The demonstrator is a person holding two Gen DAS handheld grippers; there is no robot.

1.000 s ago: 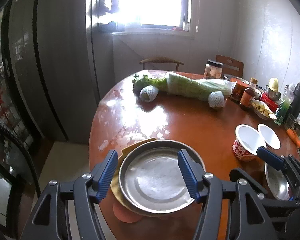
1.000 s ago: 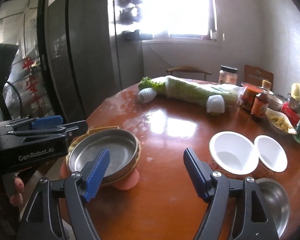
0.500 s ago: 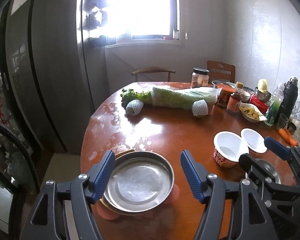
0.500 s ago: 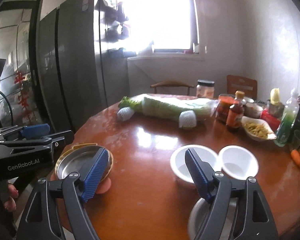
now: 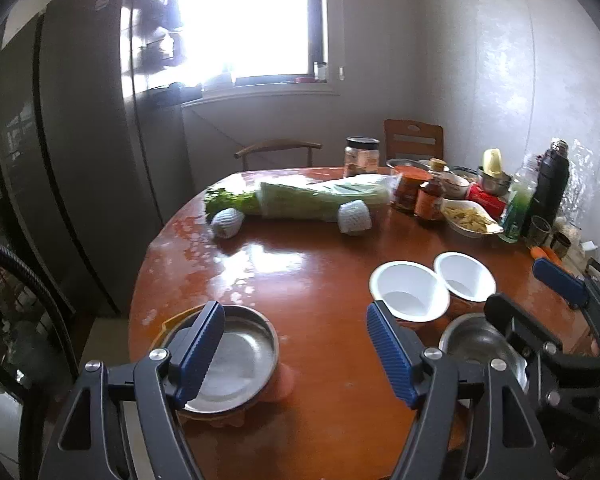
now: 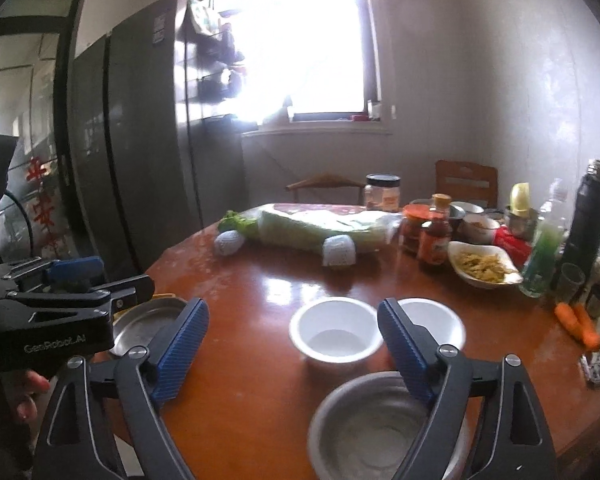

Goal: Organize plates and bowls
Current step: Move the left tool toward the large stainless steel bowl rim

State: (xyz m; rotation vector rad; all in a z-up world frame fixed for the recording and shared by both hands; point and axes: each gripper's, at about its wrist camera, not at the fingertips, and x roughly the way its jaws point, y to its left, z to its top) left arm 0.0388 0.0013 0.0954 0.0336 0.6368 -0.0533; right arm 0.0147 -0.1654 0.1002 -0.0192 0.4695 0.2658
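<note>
While both claws, left claw point(image 5: 296, 344) and right claw point(image 6: 292, 344), have just been opening and hang empty, the steel plate point(image 5: 236, 364) rests stacked at the tabletop point(image 5: 300, 280) edge.

Plates point(image 5: 236, 354) left; 2 cups point(image 5: 410, 294) right, bowl point(image 5: 474, 340) before them.

"GenRobot.AI" in pale letters on side of left hand-held gripper point(image 6: 88, 280); other labels unreadable.

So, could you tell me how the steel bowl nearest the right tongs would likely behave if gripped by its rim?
The steel bowl looks thin-walled and empty, so probably light and stiff. Its shiny metal rim may slip between the pads. Pushed, it would likely slide on the glossy table rather than tip.
</note>
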